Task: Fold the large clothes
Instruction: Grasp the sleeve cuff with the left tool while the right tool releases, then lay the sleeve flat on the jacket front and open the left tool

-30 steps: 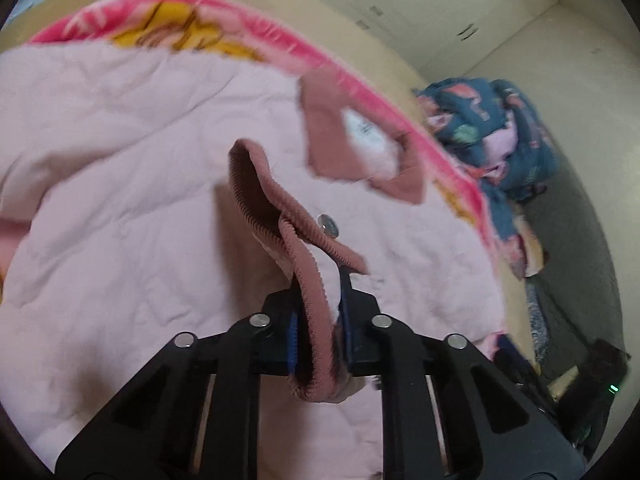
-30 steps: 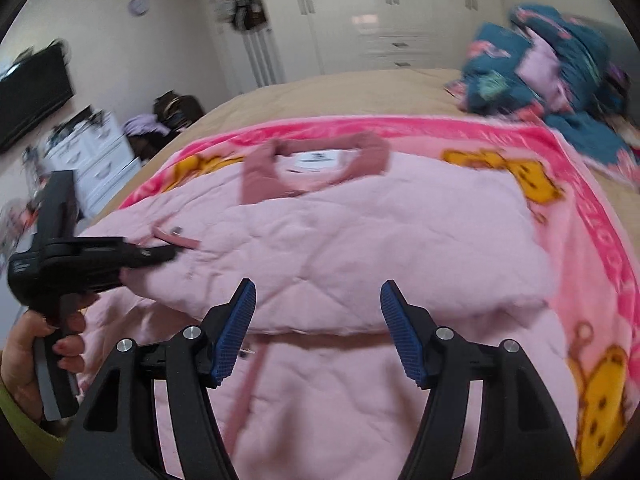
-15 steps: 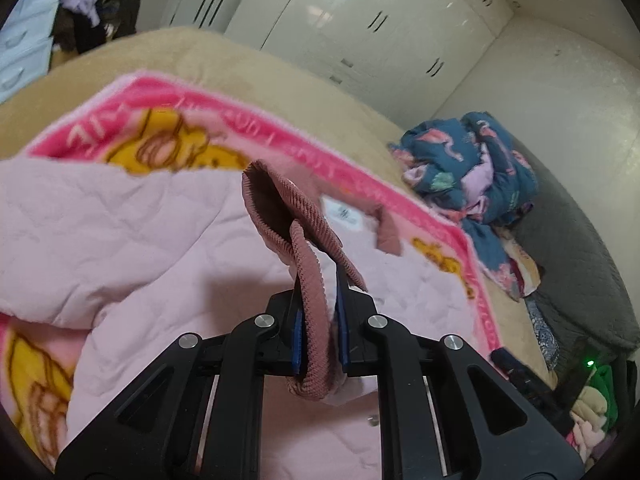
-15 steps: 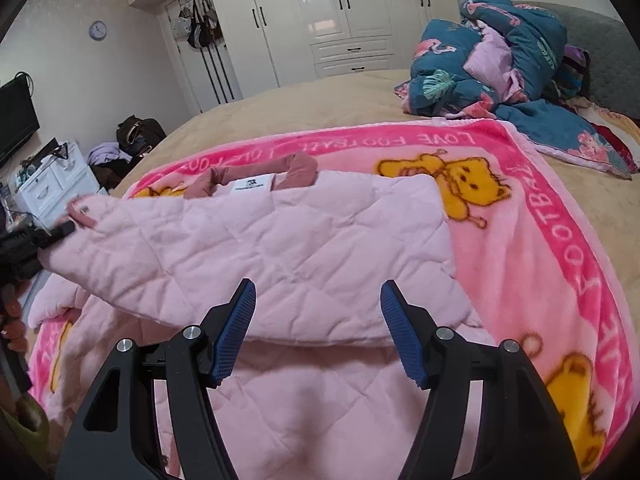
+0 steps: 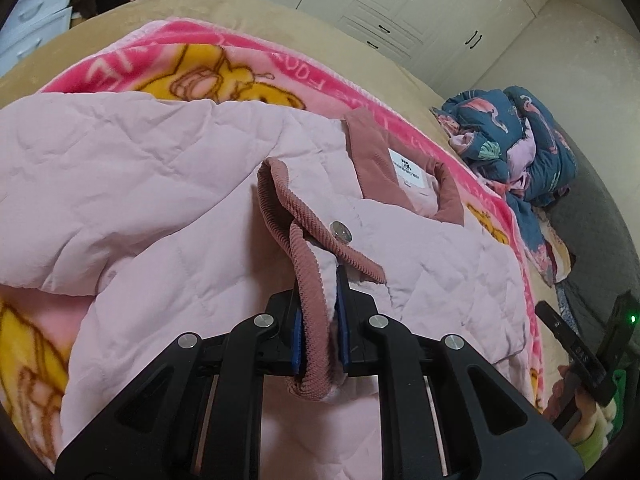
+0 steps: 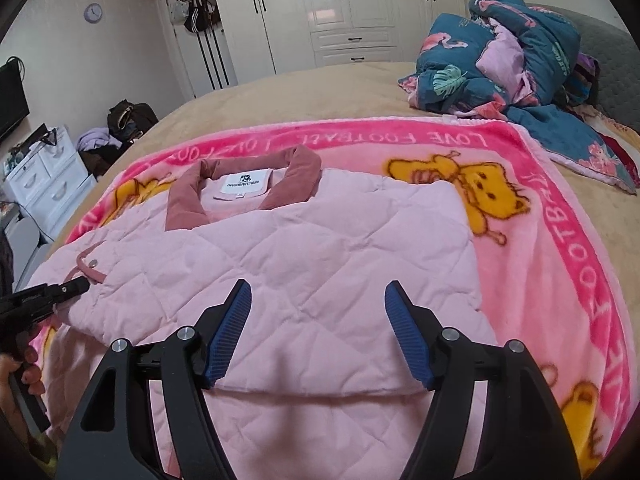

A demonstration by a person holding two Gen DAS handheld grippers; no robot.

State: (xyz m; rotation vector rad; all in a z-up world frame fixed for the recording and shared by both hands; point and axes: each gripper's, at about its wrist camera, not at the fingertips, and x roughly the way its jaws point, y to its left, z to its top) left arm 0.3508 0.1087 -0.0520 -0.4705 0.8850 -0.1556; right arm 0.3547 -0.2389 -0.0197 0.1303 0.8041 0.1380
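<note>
Closest to me, my left hand-held gripper (image 5: 319, 320) is clamped tight on the corduroy cuff (image 5: 308, 280) of the pink quilted jacket (image 6: 320, 264); the ribbed band runs up between the blue pads and loops over, with a metal snap (image 5: 340, 232) just above the jaws. In the right wrist view that same gripper (image 6: 78, 286) sits at the jacket's left edge, so the sleeve I hold lies across the body of the garment.

My right hand-held gripper (image 6: 318, 332) hovers over the lower middle of the jacket with its jaws opening and nothing between them; the pads are clear of the cloth. A folded edge of the jacket crosses just below its fingertips.

The jacket lies flat on a pink bear-print blanket (image 6: 560, 208) spread on the bed (image 6: 320, 92), its long axis running away from me, with the collar (image 6: 240, 184) and white label at the far end. So the sleeve goes leftward from my right gripper, and the left hand is plainly the nearer one to it. I judge the next move turns on laying that cuff down squarely across the chest, along the width.

Beyond the blanket, a blue patterned quilt (image 6: 508, 52) is heaped to the right, and white wardrobes (image 6: 340, 12) stand at the back.
</note>
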